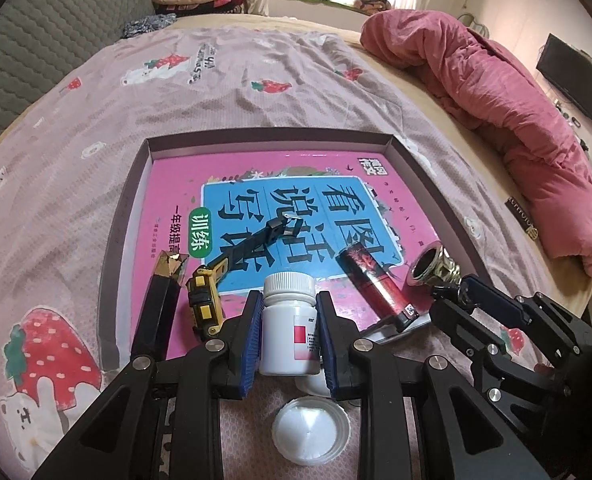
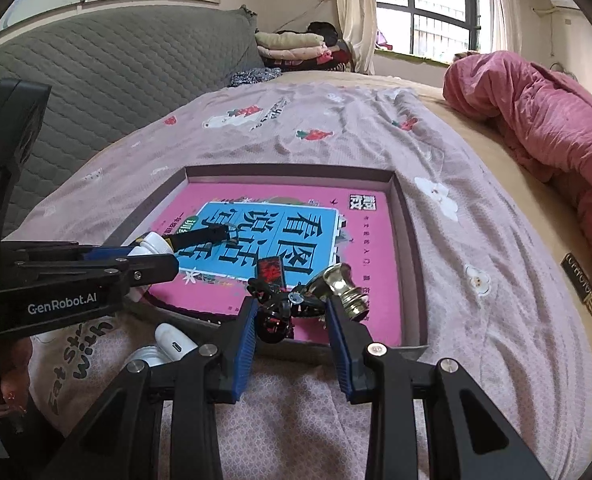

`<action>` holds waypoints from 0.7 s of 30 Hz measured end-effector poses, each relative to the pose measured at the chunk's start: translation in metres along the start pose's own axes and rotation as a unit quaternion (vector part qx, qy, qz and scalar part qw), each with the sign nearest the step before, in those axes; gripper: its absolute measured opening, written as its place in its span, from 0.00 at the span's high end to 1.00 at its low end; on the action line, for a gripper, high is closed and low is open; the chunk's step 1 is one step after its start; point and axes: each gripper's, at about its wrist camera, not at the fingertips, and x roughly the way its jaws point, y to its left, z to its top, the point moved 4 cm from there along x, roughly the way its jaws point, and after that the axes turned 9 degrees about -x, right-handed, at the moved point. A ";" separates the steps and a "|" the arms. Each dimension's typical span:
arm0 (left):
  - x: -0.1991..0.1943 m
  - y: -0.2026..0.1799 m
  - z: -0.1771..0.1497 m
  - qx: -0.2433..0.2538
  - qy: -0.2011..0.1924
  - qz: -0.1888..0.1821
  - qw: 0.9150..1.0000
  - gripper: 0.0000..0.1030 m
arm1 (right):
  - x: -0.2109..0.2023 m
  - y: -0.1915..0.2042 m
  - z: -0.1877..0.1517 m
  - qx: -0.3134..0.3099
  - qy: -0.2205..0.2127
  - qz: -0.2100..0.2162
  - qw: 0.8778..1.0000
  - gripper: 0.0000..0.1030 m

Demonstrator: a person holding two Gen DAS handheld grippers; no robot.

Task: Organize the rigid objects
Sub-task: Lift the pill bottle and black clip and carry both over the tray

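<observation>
My left gripper [image 1: 289, 334] is shut on a white pill bottle [image 1: 289, 326], held upright at the near edge of a shallow box [image 1: 124, 216] lined with a pink book. In the box lie a yellow toy truck [image 1: 204, 308], a black strap [image 1: 252, 242], a red-black tube [image 1: 375, 280] and a brass knob [image 1: 431, 270]. My right gripper [image 2: 290, 324] is open over the box's near edge, with a small black toy motorcycle [image 2: 276, 308] between its fingers; whether it touches them I cannot tell. The knob [image 2: 345, 292] stands just beside the right finger.
A white round lid [image 1: 309, 434] lies on the bedspread below the left gripper. A white oblong object [image 2: 174, 342] lies near the box's front. A black-gold stick [image 1: 160, 300] leans on the box's left wall. A pink quilt [image 1: 515, 112] is piled at the right.
</observation>
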 end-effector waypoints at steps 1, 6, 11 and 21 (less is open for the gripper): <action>0.002 0.000 0.000 0.000 0.001 0.001 1.000 0.74 | 0.002 0.000 -0.001 0.000 0.002 -0.001 1.000 0.66; 0.007 -0.001 0.000 0.003 0.005 0.001 1.000 0.74 | 0.010 -0.002 -0.002 0.003 0.011 -0.007 1.000 0.66; 0.011 -0.003 0.001 0.003 0.009 0.000 1.000 0.74 | 0.015 -0.004 -0.003 0.000 0.016 -0.015 1.000 0.66; 0.018 -0.006 0.002 0.004 0.015 -0.002 1.000 0.74 | 0.023 -0.009 0.001 -0.003 0.045 -0.038 0.998 0.66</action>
